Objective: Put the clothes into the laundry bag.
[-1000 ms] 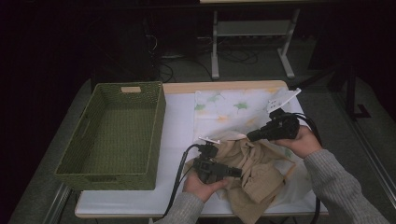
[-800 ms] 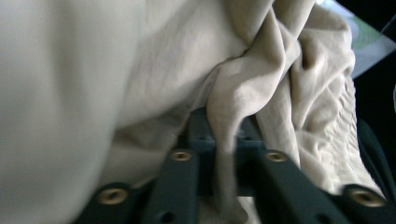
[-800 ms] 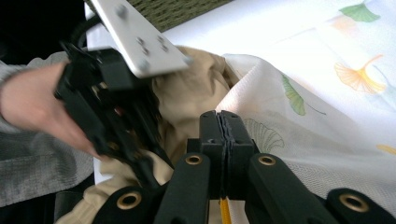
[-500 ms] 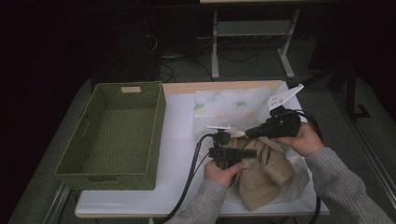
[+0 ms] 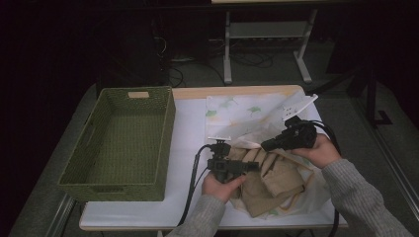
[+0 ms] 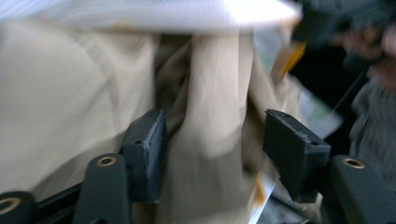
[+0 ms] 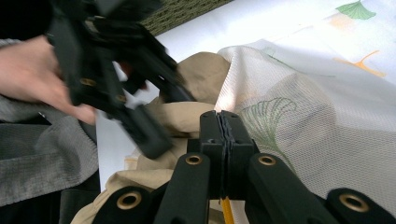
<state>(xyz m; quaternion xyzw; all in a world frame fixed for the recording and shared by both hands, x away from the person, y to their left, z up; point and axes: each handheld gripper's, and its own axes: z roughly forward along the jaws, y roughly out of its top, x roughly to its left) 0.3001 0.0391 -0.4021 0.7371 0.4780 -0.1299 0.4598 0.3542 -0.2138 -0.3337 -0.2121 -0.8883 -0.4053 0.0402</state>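
A beige garment point(image 5: 269, 185) lies crumpled at the table's front right, partly inside a white mesh bag point(image 5: 247, 111) printed with green leaves. My left gripper point(image 5: 250, 166) points right into the cloth. Its jaws have just been opening and stand open, with a fold of the beige garment point(image 6: 210, 116) loose between the pads point(image 6: 150, 140). My right gripper point(image 5: 265, 145) is shut on the mesh bag's edge and holds it up over the garment. In the right gripper view the jaws point(image 7: 225, 125) are pressed together on a thin orange trim, with the mesh bag point(image 7: 303, 116) draped to their right.
A green woven basket point(image 5: 165, 128) stands on the left half of the white table point(image 5: 190, 123). A white flat bracket point(image 5: 299, 102) lies at the back right, near the table's edge. Cables trail from both grippers over the front edge.
My left gripper went up and to the right with the beige garment, bunching it toward the bag's mouth, then drew back slightly. The right gripper barely shifted.
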